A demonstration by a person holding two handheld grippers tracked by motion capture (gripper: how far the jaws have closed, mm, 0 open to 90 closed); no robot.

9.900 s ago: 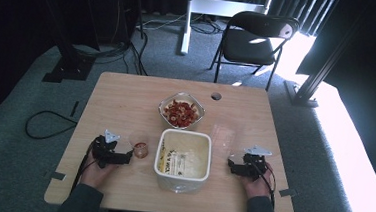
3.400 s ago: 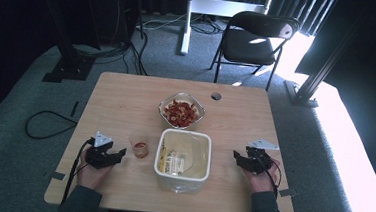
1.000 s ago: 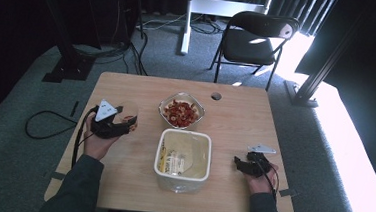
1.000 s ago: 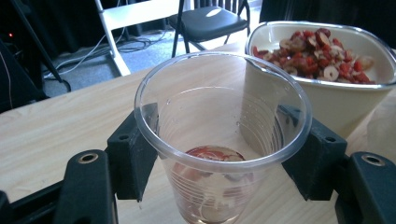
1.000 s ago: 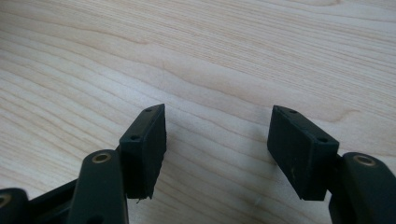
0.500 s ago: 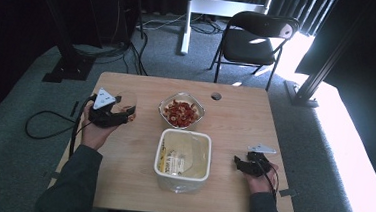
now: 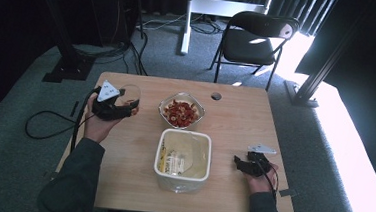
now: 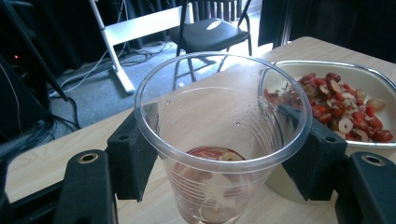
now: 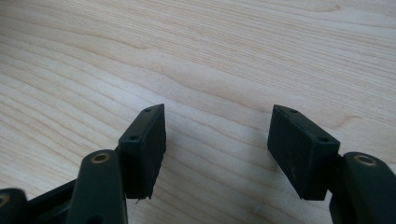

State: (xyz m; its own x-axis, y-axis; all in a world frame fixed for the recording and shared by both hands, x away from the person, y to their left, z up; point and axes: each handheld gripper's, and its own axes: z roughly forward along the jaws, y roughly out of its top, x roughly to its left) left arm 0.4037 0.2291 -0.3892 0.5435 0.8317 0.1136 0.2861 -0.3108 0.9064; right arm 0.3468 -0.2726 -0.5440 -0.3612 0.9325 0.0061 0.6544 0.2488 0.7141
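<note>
Left gripper (image 7: 126, 106) clamped on a clear ribbed plastic cup (image 8: 219, 140), a few red slices lying at its bottom. Carried since a second ago from the middle left of the light wooden worktop (image 7: 240, 114) up toward the upper left of the high view, now just left of the shallow metal bowl of red sliced fruit (image 7: 181, 111). Probably lined up for tipping or refilling at the bowl. White square plastic tub (image 7: 183, 153) in the centre, untouched. Right gripper (image 9: 217, 149) resting low at right, jaws apart, holding nothing.
</note>
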